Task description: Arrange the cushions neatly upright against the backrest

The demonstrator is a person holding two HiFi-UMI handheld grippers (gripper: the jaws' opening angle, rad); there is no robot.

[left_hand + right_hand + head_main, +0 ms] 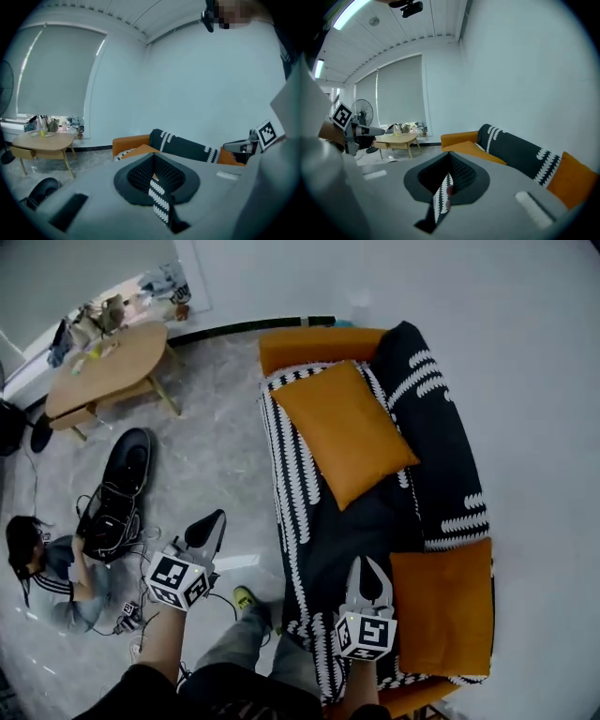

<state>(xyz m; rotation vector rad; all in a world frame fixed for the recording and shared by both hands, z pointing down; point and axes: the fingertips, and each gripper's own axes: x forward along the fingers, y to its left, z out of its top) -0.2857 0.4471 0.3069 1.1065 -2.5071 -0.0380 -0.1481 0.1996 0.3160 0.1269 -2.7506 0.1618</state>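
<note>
Currently both tools are closed with nothing between the pads (seen in each gripper view). The left tool (216, 518) is held over the floor, just beside the sofa's (298, 474) front edge. The right tool (368, 570) is held over the near part of the seat, pointing along it.

One orange cushion (345, 432) is laid flat and skewed on the patterned seat, toward the far armrest. Its right corner is touching the long black white-marked cushion (433, 423) that runs along the back edge. A second orange cushion (442, 610) is placed at the near end on the backrest side, just right of the right tool; from the right gripper view it looks propped up, though the exact lean cannot be told.

Off to the left, a low wooden bench (105, 369) with small clutter is seen. A black case (120, 491) is lying on the floor, and a person (45, 570) is seated next to it.
</note>
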